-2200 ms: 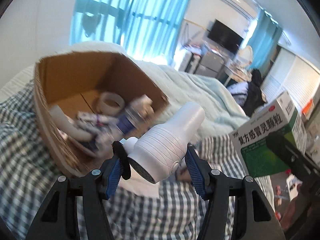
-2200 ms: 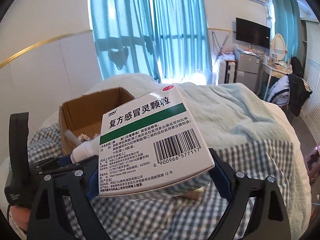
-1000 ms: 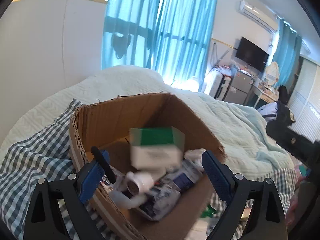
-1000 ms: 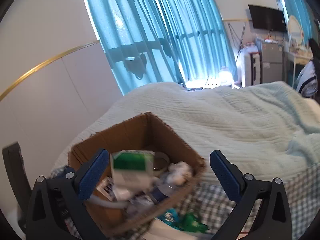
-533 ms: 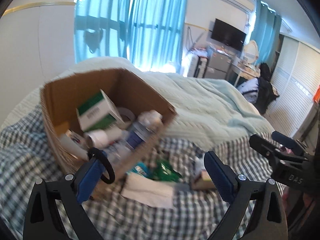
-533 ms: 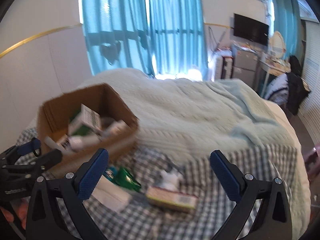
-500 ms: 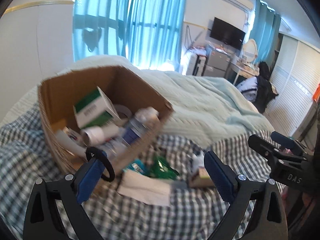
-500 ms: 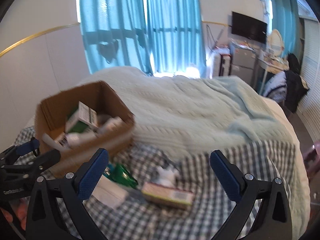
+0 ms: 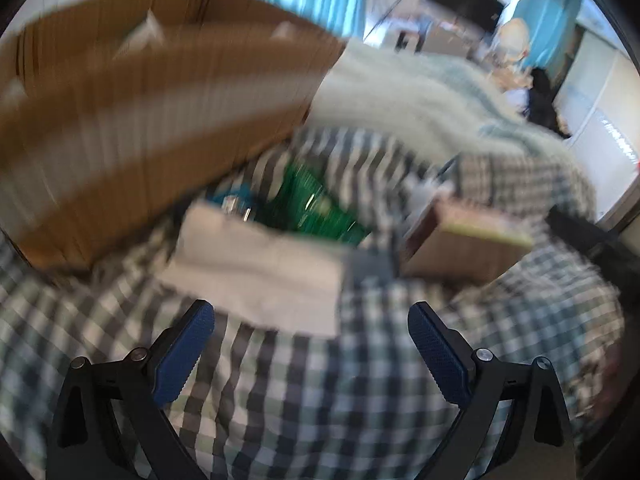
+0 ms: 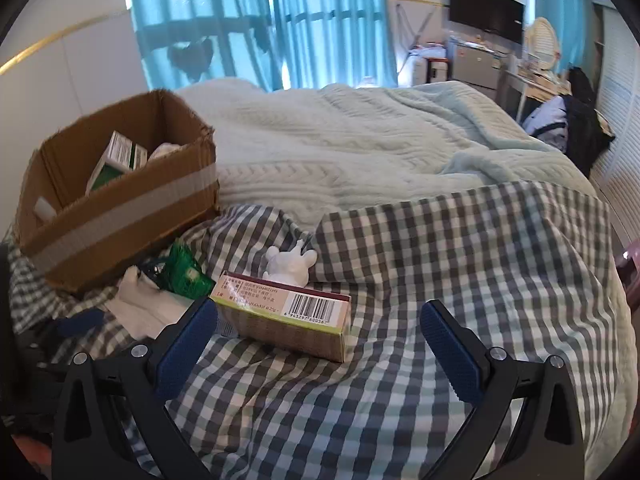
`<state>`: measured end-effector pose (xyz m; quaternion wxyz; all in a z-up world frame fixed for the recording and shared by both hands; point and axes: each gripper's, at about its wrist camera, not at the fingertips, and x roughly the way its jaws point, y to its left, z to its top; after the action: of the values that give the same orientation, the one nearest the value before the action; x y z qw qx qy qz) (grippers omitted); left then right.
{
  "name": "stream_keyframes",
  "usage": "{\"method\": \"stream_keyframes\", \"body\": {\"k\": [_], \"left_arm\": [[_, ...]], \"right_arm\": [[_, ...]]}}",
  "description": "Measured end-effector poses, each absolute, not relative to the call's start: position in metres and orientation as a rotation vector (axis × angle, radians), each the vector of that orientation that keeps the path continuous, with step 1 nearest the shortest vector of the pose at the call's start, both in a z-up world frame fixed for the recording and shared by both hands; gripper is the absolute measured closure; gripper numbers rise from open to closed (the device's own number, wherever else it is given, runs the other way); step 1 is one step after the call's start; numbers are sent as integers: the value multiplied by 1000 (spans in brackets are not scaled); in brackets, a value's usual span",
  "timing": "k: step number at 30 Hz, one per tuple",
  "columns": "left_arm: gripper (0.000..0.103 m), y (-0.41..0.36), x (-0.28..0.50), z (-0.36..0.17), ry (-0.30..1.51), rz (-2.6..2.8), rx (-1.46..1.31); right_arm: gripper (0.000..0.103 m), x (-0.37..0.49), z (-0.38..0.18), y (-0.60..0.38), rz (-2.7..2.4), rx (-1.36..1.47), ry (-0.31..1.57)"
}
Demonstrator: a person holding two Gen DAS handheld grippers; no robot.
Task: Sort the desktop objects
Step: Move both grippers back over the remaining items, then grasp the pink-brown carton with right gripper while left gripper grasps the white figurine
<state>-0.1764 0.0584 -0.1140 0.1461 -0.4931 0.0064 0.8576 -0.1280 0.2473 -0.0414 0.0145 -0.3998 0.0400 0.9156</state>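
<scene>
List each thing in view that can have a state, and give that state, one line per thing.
left gripper: open, empty.
right gripper: open, empty.
cardboard box: open-topped, upright, partly filled.
green-and-white medicine box: inside the cardboard box, tilted.
barcoded carton: closed, lying flat on the checked cloth.
white figurine: upright behind the carton.
green packet: crumpled, beside the cardboard box.

Empty, wide-spread left gripper (image 9: pixel 311 322) above white tissue (image 9: pixel 260 268), blurred.
</scene>
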Motion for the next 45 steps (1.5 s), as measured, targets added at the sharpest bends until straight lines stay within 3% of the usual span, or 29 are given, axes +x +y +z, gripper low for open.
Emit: {"method": "stream_keyframes", "body": {"k": [9,16,28,34,39,45], "left_arm": [[3,62,-171,-130,93,2481,-1425],[3,60,-175,-128,72,2470,-1430],[3,58,-176,-129,47,2458,-1434],[3,58,-175,-130,45,2456,-1435],[3,58,-175,-130,46,2455,-1437],[3,60,-173,-129,73,2462,-1437]], "right_arm": [[1,-160,-58,224,2921,-1324,-145],[3,-171,-72,215,2957,-1422,-210],[32,-156,-90,196,2915,-1624,-315],[33,-165,-106,195,2811,-1685,-364],[50,-156,-101,200,2822,-1620,-327],[62,-127,-62,241,2908,-1428,114]]}}
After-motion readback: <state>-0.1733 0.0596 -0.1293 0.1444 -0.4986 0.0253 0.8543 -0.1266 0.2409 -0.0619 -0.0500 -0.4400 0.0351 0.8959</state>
